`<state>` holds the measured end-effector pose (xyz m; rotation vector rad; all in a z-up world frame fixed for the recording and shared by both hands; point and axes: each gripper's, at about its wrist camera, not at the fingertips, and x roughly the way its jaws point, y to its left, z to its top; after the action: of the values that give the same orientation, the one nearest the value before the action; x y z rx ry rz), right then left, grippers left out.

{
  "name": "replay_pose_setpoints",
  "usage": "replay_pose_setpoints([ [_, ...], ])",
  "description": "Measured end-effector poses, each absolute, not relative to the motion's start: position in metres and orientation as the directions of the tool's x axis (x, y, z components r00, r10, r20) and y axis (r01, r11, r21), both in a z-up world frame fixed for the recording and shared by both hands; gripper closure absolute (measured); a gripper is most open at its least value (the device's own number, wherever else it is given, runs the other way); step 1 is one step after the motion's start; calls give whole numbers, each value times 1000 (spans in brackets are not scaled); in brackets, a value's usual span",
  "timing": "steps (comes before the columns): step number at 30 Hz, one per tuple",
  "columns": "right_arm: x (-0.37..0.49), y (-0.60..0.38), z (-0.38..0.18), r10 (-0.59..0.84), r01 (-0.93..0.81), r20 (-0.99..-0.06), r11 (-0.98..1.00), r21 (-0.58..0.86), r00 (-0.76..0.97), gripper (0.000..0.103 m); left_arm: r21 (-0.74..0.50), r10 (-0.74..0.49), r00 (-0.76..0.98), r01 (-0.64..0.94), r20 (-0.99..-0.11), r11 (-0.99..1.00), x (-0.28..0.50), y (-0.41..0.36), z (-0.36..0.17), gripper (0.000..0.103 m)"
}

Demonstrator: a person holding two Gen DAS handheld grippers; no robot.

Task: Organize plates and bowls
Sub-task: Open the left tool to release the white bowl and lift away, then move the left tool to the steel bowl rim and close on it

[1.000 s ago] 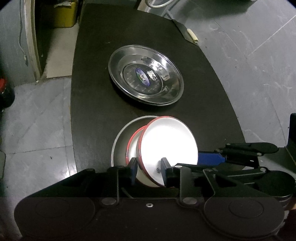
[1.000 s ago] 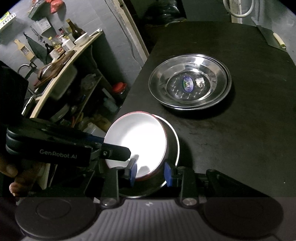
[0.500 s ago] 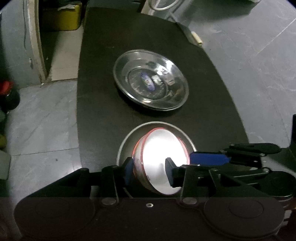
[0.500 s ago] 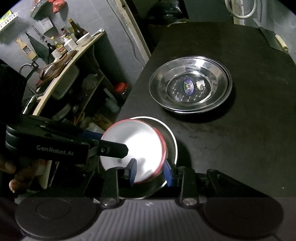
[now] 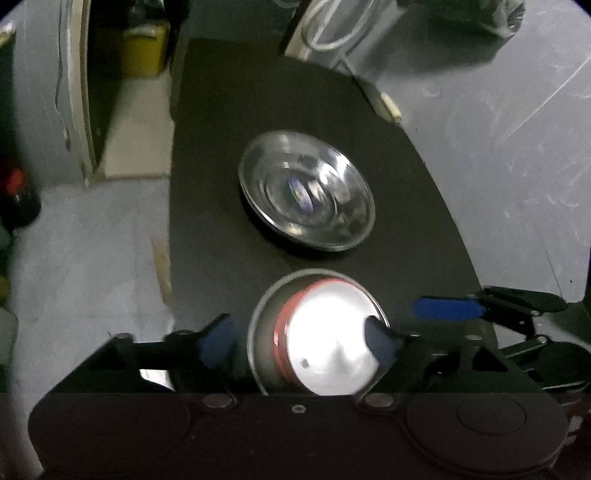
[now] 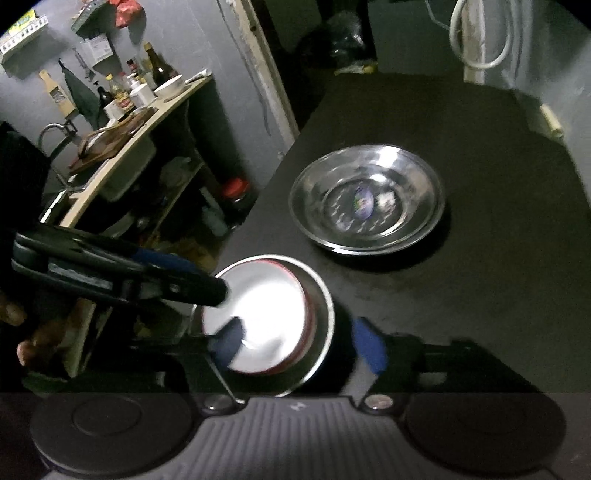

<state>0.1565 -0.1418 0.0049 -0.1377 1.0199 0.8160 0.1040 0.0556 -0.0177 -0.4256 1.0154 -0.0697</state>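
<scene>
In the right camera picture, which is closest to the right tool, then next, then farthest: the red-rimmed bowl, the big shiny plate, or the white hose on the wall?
1. Red-rimmed bowl: between the right tool's open fingers.
2. Big shiny plate: mid-table, up and right.
3. White hose: beyond the table, top right.

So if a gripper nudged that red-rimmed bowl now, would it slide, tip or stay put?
Probably stay put: the red-rimmed bowl sits nested inside the steel bowl, whose wall should stop it sliding. It looks thin and light, so a push may shift both bowls together across the smooth black table. Its glossy surface also suggests a slippery grip.
</scene>
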Motion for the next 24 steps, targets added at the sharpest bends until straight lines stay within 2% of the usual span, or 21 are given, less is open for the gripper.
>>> replay_pose_setpoints([
  [1,156,-143,7,532,-660,-800,711,244,277,15,-373,-244,543,-140,-804,917,103,58,-16,15],
  [3,156,-147,11,513,-651,-802,727,216,306,4,-366,-218,562,-164,-798,916,100,63,-13,2],
  [4,156,-148,12,502,-644,-803,737,203,322,1,-362,-205,569,-178,-797,915,99,65,-13,1],
  [9,160,-156,9,403,-575,-823,810,118,400,0,-276,-107,557,-229,-824,934,97,70,-19,1],
  [14,169,-164,-2,332,-515,-858,852,95,391,0,-184,-24,516,-261,-856,948,96,73,-26,1],
  [20,169,-161,-16,308,-531,-892,842,94,330,0,-112,18,442,-266,-897,957,99,71,-40,1],
  [24,167,-154,-19,309,-561,-898,823,88,312,0,-106,17,423,-264,-906,959,103,70,-46,1],
])
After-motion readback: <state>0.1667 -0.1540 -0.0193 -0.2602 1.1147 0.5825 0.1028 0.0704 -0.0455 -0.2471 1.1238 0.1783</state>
